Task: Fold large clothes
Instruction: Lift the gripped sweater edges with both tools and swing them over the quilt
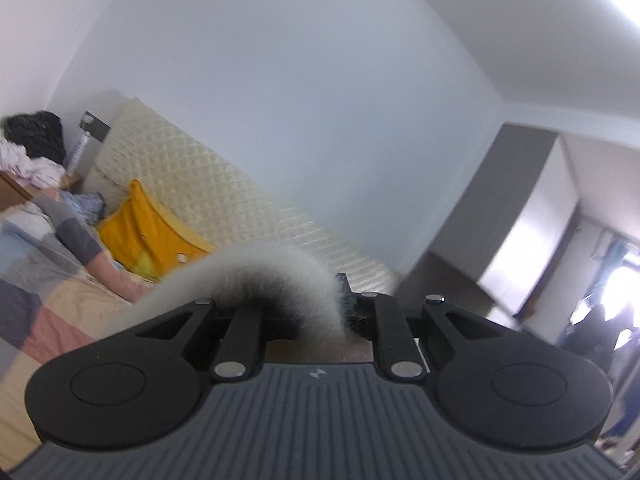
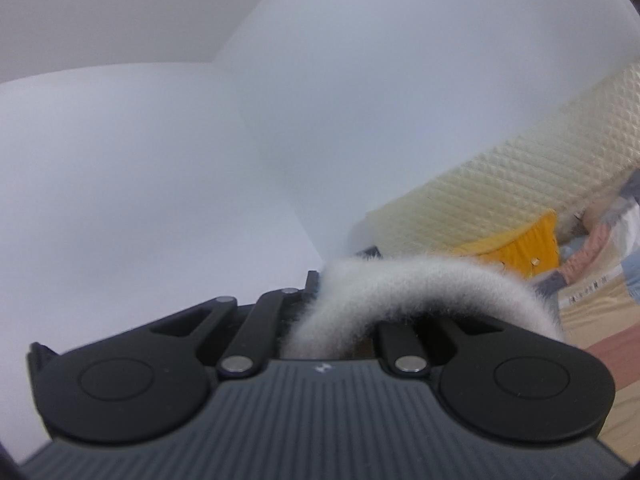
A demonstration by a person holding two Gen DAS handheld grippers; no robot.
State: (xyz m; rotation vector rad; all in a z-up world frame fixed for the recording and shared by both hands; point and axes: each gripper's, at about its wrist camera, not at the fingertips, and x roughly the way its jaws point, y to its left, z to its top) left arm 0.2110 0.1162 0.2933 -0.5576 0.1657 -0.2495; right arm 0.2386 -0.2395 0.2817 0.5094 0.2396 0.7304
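Observation:
A fluffy white garment [image 1: 264, 276] arches over my left gripper [image 1: 340, 304], whose fingers pinch its edge; the cloth droops off to the left. In the right wrist view the same fluffy white garment [image 2: 420, 284] curves from my right gripper [image 2: 320, 284] out to the right, with the fingers closed on its edge. Both grippers are held high and point level toward the white wall. The fingertips are mostly hidden by the fuzzy cloth, and the rest of the garment hangs out of sight below.
Below lies a bed with a patchwork cover [image 1: 48, 304] and a cream quilted headboard [image 1: 208, 200]. A yellow garment [image 1: 148, 232] lies by the headboard. A heap of clothes [image 1: 32, 152] sits at the far left. A grey wardrobe [image 1: 500, 216] stands to the right.

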